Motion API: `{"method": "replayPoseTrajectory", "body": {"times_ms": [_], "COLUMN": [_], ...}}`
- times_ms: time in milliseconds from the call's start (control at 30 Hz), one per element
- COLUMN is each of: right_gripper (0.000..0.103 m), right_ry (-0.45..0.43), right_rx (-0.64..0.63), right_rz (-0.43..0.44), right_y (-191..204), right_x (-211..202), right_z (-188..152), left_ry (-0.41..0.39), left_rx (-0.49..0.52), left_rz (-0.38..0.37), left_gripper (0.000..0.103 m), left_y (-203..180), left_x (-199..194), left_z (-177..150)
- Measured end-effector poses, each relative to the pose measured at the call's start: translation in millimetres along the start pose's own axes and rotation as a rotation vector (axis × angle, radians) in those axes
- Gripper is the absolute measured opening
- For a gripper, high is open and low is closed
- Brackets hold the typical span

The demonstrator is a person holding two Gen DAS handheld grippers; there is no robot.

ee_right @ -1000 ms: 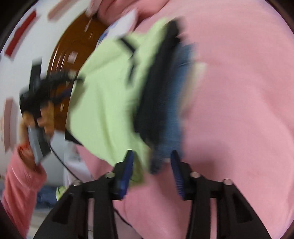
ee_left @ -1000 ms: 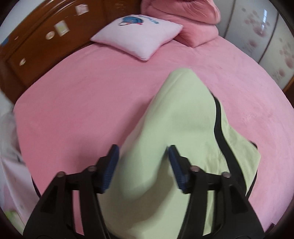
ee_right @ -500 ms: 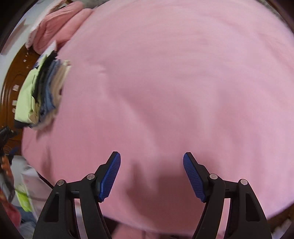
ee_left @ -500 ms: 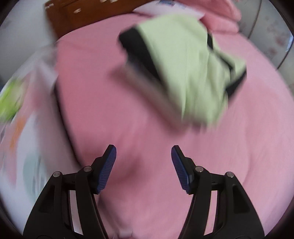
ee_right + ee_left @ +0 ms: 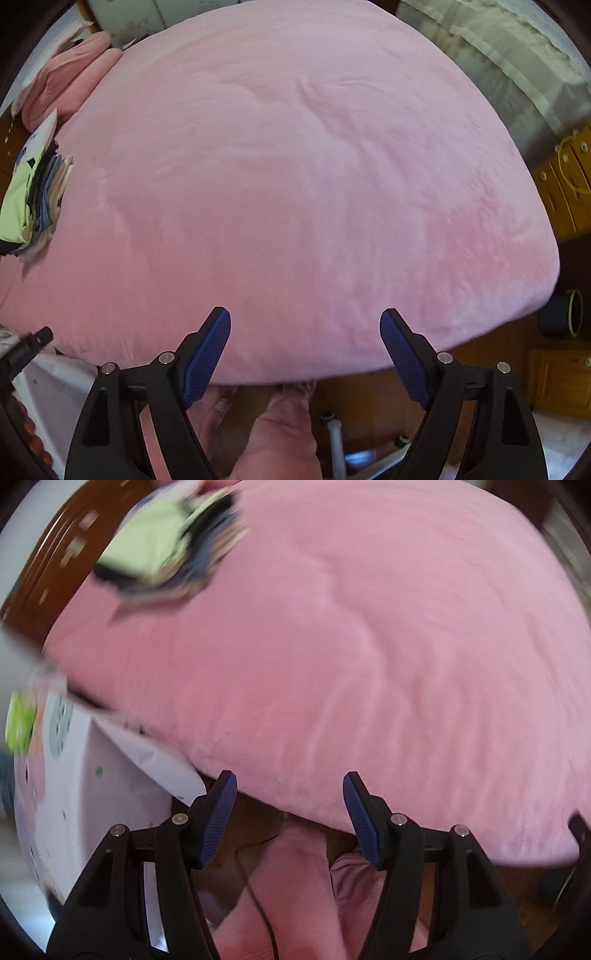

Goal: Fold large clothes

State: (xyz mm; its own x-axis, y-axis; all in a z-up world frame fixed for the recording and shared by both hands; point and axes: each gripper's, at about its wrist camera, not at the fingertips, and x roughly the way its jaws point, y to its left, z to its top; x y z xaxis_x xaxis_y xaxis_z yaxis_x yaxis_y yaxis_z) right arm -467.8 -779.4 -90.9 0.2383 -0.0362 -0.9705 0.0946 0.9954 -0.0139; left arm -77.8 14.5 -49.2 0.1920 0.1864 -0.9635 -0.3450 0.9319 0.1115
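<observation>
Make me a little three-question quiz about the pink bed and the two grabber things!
1. True or false: the right gripper is clamped on a piece of clothing.
2. Which colour is the garment on top of the folded pile? A) light green B) red C) purple
3. Fill in: the folded pile lies near the ____ edge of the pink bed in the right wrist view.

Key:
1. False. Its jaws are open with nothing between them, and they have just been opening. The left gripper is empty too.
2. A.
3. Left.
</observation>
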Motion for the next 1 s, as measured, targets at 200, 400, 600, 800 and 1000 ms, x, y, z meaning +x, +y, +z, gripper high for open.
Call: {"method": "replayPoseTrajectory", "body": {"times_ms": [200,400,600,800,1000], "right_gripper": [0.085,0.09,0.094,0.099,0.1], "right_ry": [-0.009,0.063,-0.172,-0.171,-0.178], "right_rx": [-0.106,0.008,-0.183,-0.154,-0.08], "right_rz": [0.031,0.24,0.163,0.177,0.133], "right_y": [-4.5,23.5,53.4,54.2,53.3], "right_x": [-54.3,-119.7,-205.0,-255.2,-260.8], "right_z": [-18.5,-36.4,-22.1,-3.9,-14.7], "left_ry": [-0.009,-0.091,-0.251,-0.369,-0.304], "left_rx": [0.083,0.139,0.222,0.229,0.188], "left_rz": [-0.156,-0.191,-0.223,-0.22,-0.197], "left_gripper": [0.058,0.058,0.058,0.059,0.062], "left_y": [-16.1,-14.7,-23.8,-21.8,-18.9], "left_x": [-52.8,-119.7,-191.8,-235.8,-219.5], "left_z": [14.1,35.8,54.4,57.7,43.3]}}
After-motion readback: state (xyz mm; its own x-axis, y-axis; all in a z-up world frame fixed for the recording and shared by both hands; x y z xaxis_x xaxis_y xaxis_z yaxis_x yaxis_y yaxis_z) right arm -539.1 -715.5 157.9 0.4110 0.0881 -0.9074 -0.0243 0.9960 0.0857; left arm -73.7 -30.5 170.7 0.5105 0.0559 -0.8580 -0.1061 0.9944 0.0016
